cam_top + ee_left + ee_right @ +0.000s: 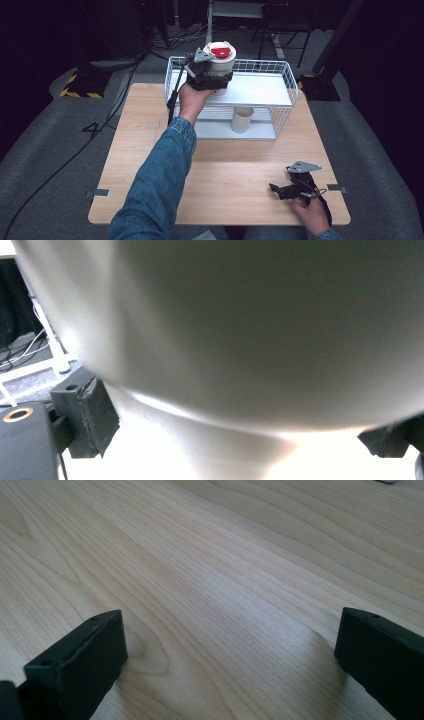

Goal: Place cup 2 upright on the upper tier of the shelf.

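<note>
A white cup (220, 59) with a red top stands at the left end of the upper shelf of a white wire rack (260, 90). My left gripper (215, 80) is shut on its lower part, one jaw on each side. In the left gripper view the cup's wall (240, 330) looms close and blurred, and the left gripper (240, 435) has its pads (92, 415) against the narrower base. The right gripper (276, 190) lies low at the table's front right, pointing left. It stands open in the right gripper view (230, 650) with bare wood between its jaws.
A second white cup (242, 119) stands on the rack's lower shelf, under the upper one. The rack sits at the far middle of the wooden table (150, 150). The left gripper's cable (172, 100) hangs beside the rack's left wall. Dark floor and cables surround the table.
</note>
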